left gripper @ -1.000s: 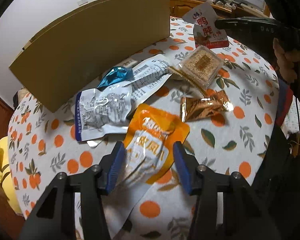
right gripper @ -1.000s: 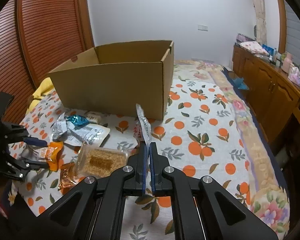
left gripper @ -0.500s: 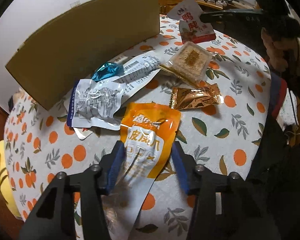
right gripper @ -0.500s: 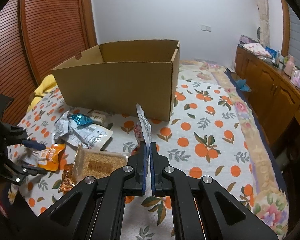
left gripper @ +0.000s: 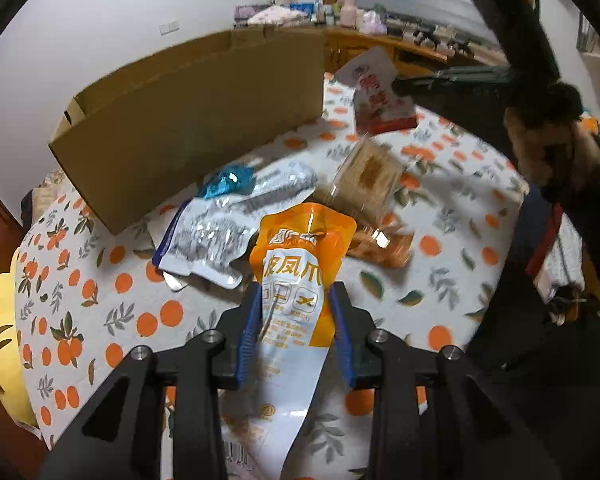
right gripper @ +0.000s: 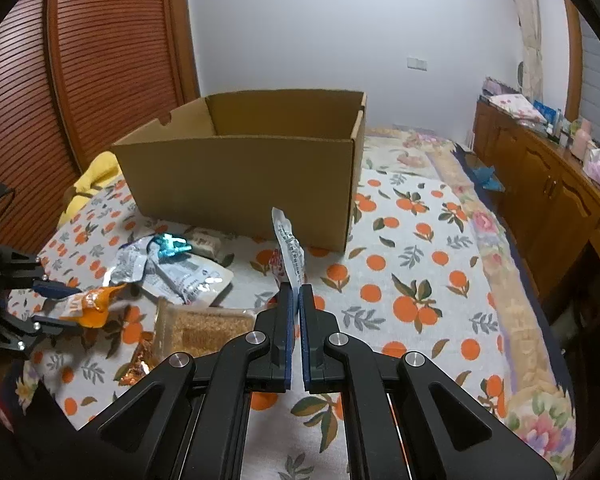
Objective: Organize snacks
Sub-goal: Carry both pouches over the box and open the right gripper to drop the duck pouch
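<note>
The left hand-held gripper (left gripper: 295, 312), its jaws just closing, grasps the orange snack pouch (left gripper: 300, 268) lifted off the bed (left gripper: 112, 308), its top toward twelve o'clock, while the right hand-held gripper (right gripper: 295, 300) is clenched on a white-and-red packet (right gripper: 290, 250) standing edge-on, the cardboard box (right gripper: 240, 172) beyond at eleven o'clock.

box (right gripper: 236, 184) behind snack packets (right gripper: 180, 272) | both on tablecloth (right gripper: 420, 280)

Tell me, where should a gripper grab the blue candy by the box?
Probably across the blue candy at its bunched middle, coming from above: it lies on the silver packets close to the box, so a sideways approach looks blocked there.
</note>
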`<state>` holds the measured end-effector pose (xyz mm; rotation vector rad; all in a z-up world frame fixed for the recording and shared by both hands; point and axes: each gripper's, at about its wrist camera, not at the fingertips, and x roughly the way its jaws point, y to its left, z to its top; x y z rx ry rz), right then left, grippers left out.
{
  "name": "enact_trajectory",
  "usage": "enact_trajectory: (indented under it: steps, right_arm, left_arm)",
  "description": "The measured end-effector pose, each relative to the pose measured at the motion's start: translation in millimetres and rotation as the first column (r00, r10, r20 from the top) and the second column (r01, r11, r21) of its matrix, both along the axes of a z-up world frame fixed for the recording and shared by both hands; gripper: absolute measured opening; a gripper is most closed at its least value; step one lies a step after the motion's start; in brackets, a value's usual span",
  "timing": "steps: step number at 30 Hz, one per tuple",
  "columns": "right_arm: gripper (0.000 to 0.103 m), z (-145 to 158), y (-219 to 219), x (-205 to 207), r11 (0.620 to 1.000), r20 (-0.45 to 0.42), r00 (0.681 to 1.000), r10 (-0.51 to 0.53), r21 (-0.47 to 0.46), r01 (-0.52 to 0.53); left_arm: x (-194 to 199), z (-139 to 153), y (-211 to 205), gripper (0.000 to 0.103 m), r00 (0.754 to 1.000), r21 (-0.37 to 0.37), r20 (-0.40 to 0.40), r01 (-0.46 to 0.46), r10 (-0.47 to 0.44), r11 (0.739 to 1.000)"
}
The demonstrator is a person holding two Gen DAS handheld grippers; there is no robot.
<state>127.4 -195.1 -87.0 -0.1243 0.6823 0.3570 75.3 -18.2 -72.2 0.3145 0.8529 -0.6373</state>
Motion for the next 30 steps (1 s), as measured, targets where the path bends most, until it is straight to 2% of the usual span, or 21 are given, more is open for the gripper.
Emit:
enact_trajectory:
  steps: [9, 12, 18, 30]
  right_arm:
    - [0.0, 18, 8, -3, 1.0, 0.044, 0.999, 0.024, -0.015, -0.023]
    - [0.0, 19, 13, -2, 0.998, 0.049, 0.998, 0.031, -0.047, -0.029]
    - [0.0, 26, 15, -3, 0.998, 0.062, 0.997, 0.042, -0.046, -0.039]
    - [0.0, 83, 26, 10, 0.994, 0.164, 0.982, 0.096, -0.071, -0.085]
  left_arm:
    - [5, 34, 1, 0.032, 0.997, -0.104, 0.067, -0.034, 0.042, 0.994]
    - [9, 41, -1, 0.032, 0.995, -0.12, 0.083, -0.043, 0.053, 0.992]
    - [16, 57, -3, 0.032, 0.992, -0.146, 0.116, -0.04, 0.058, 0.988]
    - [73, 104, -1, 0.032, 0.978, -0.2, 0.181, -0.069, 0.106, 0.977]
